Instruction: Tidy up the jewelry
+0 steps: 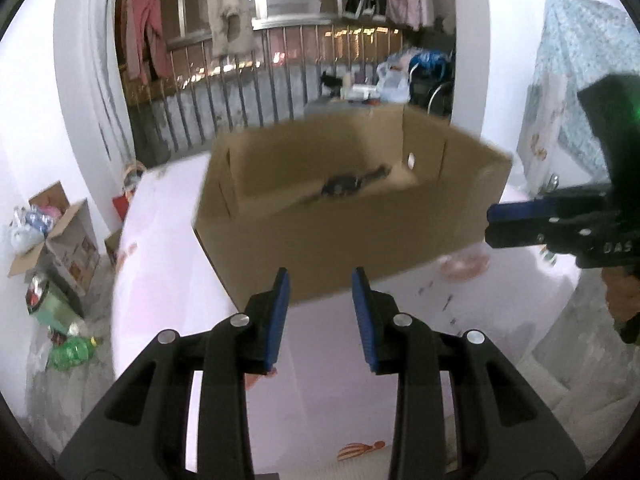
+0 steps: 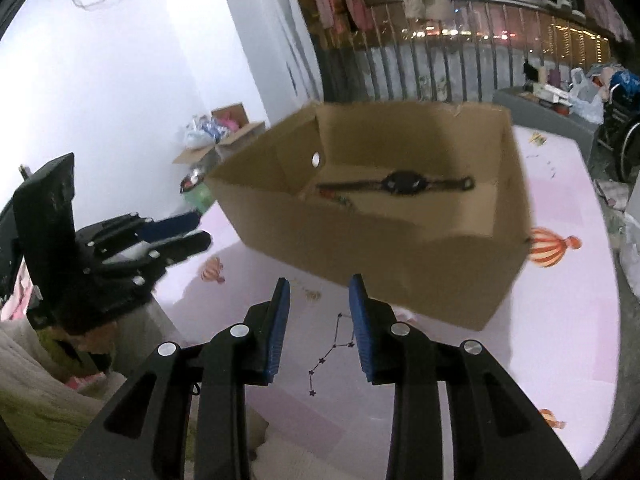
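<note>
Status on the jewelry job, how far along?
Done: a black strap piece, maybe a watch, lies inside the cardboard box, with something small and colourful beside it. In hand: nothing; left gripper and right gripper are open and empty. Left: unclear, no loose jewelry shows on the pink mat.

A lived-in home: clothes (image 1: 148, 36) hang by a balcony railing (image 1: 256, 92), a balloon-print mat (image 2: 480, 360) underfoot.

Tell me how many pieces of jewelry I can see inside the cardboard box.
1 for sure: a black watch lies flat on the floor of the cardboard box. A small colourful bit sits near its strap end, too blurred to name. The near wall may hide more.
</note>
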A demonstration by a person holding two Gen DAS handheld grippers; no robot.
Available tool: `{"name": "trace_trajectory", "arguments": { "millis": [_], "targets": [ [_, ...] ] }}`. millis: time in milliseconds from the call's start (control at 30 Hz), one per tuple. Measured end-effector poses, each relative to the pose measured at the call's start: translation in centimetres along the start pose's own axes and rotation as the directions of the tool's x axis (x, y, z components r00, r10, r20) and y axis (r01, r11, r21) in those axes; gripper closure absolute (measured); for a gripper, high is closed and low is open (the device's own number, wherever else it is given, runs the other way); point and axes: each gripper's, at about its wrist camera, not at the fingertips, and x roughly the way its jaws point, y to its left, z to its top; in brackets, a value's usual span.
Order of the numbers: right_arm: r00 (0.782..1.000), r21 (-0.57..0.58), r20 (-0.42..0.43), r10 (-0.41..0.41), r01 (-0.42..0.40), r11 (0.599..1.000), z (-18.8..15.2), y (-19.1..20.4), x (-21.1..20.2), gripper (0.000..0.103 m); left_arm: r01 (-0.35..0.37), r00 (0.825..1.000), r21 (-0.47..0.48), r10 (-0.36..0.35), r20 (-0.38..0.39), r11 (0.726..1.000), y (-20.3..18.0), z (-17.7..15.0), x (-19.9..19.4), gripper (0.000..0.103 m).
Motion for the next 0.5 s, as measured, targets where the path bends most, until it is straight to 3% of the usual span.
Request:
{"name": "trace_trajectory", "arguments": {
  "millis": [267,400,500],
  "targets": [
    [0.997,-0.106,-0.076,-0.006,-0.002,0.994,-0.5,0.4,5.3,0.077,0.032,0.996,0.060,-0.027,-0.081,0.998,-1.3,-2.3,4.5,0.073],
    [0.996,-0.163,-0.089,-0.011,-0.004,0.987,-0.7,1.4,7.0,0.079,0.047,0.994,0.079,-0.039,-0.101,0.996,-1.5,-2.5,5.7,0.085],
    [0.995,-0.211,-0.102,-0.022,0.000,0.977,-0.7,2.0,8.0,0.080,0.062,0.993,0.086,-0.052,-0.110,0.994,-1.5,-2.6,6.4,0.089]
  ]
}}
